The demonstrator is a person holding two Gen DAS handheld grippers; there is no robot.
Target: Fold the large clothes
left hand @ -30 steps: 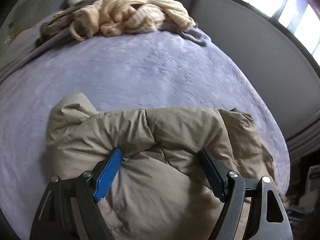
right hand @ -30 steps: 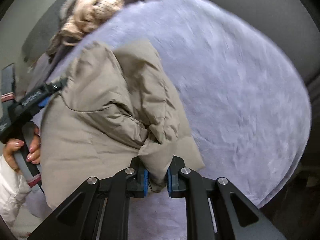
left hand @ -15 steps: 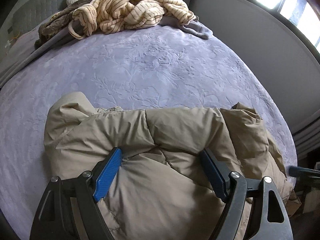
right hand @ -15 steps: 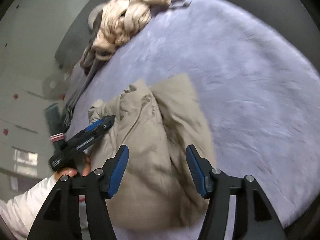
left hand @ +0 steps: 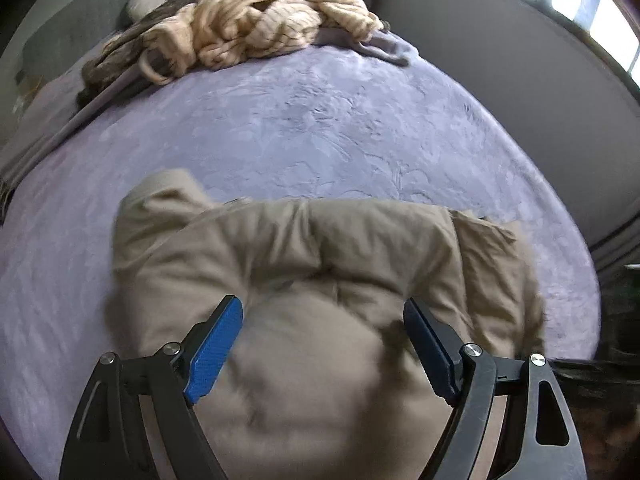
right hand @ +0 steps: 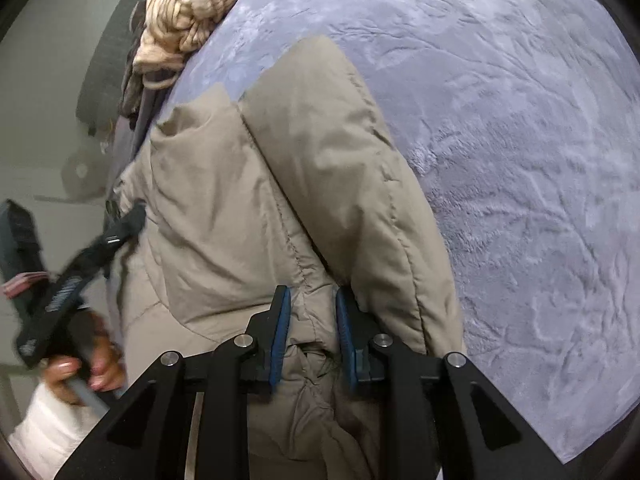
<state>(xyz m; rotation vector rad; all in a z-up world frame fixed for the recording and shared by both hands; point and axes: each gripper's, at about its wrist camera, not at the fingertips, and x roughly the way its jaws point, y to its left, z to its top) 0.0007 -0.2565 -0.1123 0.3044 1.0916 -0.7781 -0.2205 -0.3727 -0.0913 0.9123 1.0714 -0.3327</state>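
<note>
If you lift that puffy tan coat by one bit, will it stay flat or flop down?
It would probably flop: the tan coat already creases and sags in soft folds on the purple bedspread. Its quilted puffiness suggests it is light for its bulk. The right gripper bunches up only a small fold, so the rest would likely dangle.

The right gripper [right hand: 310, 332], which half a second ago stood wide apart above the beige padded jacket [right hand: 248, 208], has come down and its jaws have just been closing, now pinching a raised fold of the jacket near its edge. A second ago it gripped a different bunched corner. The left gripper [left hand: 322, 344] has lifted slightly off the jacket, jaws wide.
</note>
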